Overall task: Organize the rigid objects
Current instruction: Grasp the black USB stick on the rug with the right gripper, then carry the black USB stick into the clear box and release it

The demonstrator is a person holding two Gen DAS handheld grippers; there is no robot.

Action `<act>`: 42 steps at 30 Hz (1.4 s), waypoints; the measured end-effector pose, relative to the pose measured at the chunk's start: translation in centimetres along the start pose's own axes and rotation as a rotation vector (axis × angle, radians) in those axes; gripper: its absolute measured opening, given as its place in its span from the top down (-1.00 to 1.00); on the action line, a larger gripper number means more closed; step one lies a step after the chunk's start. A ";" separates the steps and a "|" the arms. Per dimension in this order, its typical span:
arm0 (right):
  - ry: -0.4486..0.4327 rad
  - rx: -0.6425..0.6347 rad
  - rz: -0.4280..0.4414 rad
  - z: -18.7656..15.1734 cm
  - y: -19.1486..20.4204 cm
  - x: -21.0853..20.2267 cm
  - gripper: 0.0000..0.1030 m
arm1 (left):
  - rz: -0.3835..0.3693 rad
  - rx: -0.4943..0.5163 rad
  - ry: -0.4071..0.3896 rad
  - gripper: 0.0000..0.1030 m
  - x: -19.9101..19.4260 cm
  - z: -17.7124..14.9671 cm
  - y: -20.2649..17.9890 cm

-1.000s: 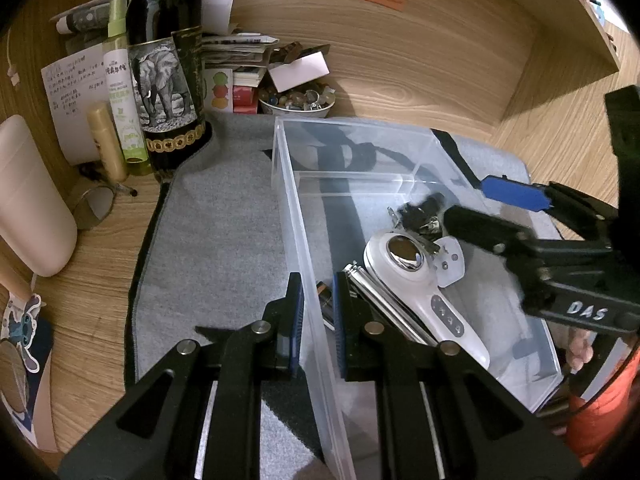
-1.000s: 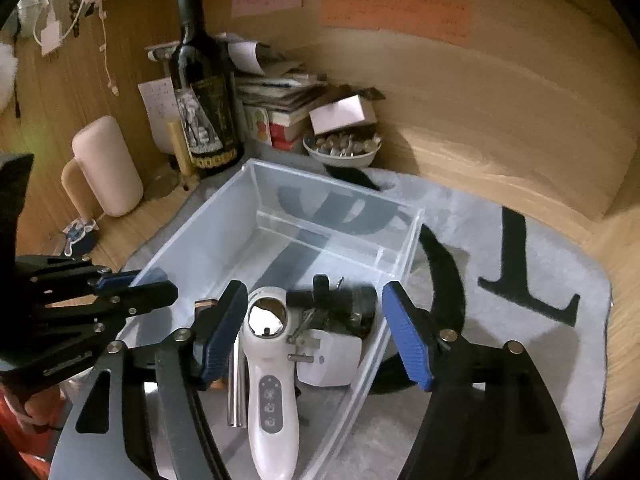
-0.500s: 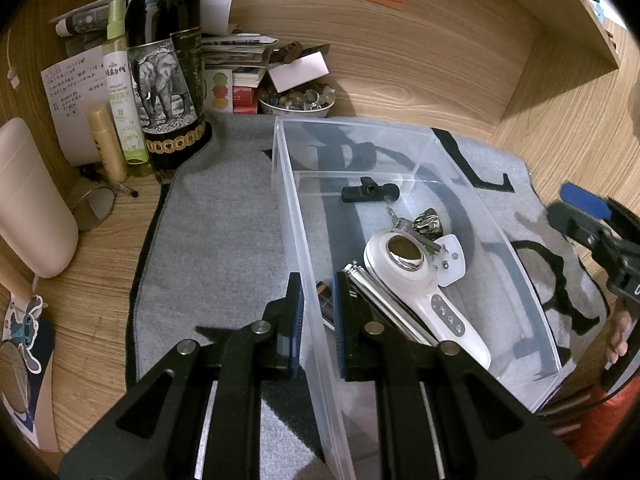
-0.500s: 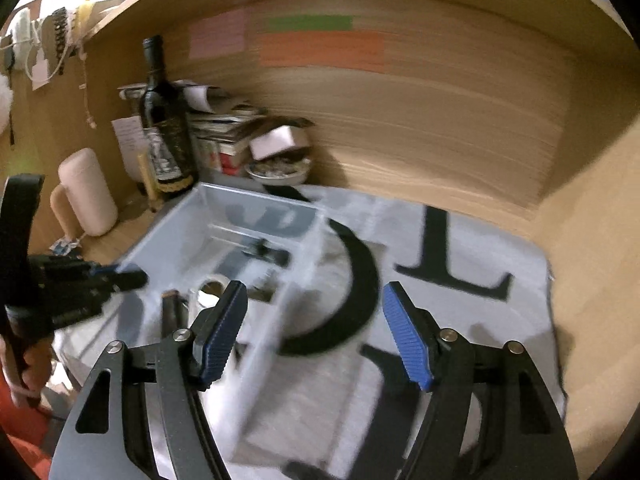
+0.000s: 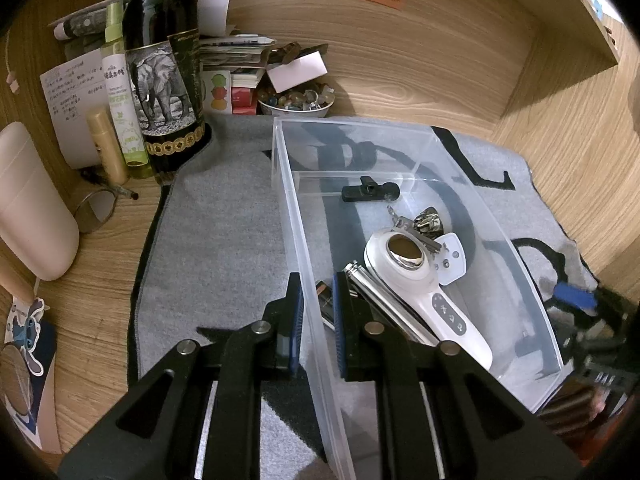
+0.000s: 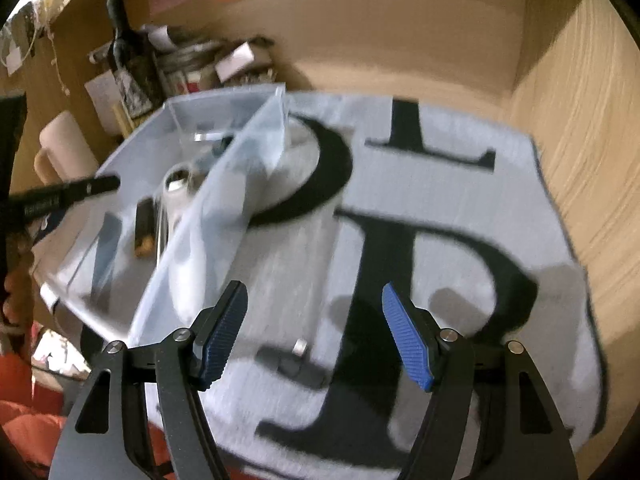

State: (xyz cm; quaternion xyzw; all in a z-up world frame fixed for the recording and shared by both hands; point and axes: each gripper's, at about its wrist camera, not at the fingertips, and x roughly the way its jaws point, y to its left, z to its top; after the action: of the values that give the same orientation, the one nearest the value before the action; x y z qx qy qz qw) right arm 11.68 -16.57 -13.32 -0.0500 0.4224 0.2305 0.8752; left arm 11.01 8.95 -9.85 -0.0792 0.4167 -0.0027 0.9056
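A clear plastic bin (image 5: pixel 496 236) stands on a grey mat (image 5: pixel 216 248). My left gripper (image 5: pixel 316 308) is shut on the bin's left wall. In the bin lie a white handheld device (image 5: pixel 424 284), a black clip-like piece (image 5: pixel 370 192), keys (image 5: pixel 424 222), a white plug (image 5: pixel 452 260) and a metal bar (image 5: pixel 384 300). My right gripper (image 6: pixel 316 332) is open and empty, low over the mat to the right of the bin (image 6: pixel 224 184). A small dark object with a silver end (image 6: pixel 294 358) lies on the mat (image 6: pixel 500 208) just ahead of it. The right wrist view is blurred.
A wine bottle (image 5: pixel 164 72), a green spray bottle (image 5: pixel 122 96), a tan tube (image 5: pixel 106 144), a bowl of stones (image 5: pixel 296 102), papers and books crowd the back left. A cream container (image 5: pixel 32 208) stands far left. Wooden walls close the back and right.
My right gripper has left the bin, leaving the black piece inside, and swung right and down over the mat. My left gripper has kept its hold on the bin wall.
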 end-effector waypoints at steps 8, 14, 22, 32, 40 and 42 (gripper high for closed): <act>0.090 0.002 -0.017 -2.9 0.9 1.9 0.16 | -0.001 0.001 0.000 0.76 0.0 0.0 0.0; 0.080 0.005 -0.030 -3.0 1.0 1.4 0.19 | 0.000 0.002 0.000 0.76 0.0 0.0 0.0; -0.018 -0.011 -0.044 0.0 0.9 0.2 0.19 | 0.001 0.002 0.000 0.76 0.0 0.0 0.0; -0.191 -0.040 -0.013 5.3 1.7 -2.1 0.19 | 0.002 -0.006 0.000 0.76 0.0 0.1 -0.1; -0.278 -0.102 0.043 8.7 4.2 -2.6 0.19 | -0.001 -0.008 -0.001 0.76 0.0 0.1 0.0; -0.271 -0.124 0.062 9.2 4.9 -2.1 0.19 | -0.002 -0.010 0.000 0.76 0.0 0.1 0.0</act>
State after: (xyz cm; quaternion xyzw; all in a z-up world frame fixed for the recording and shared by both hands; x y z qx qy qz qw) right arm 14.92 -10.33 -5.35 -0.0591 0.2867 0.2876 0.9119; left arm 11.04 8.96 -9.77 -0.0842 0.4164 -0.0016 0.9053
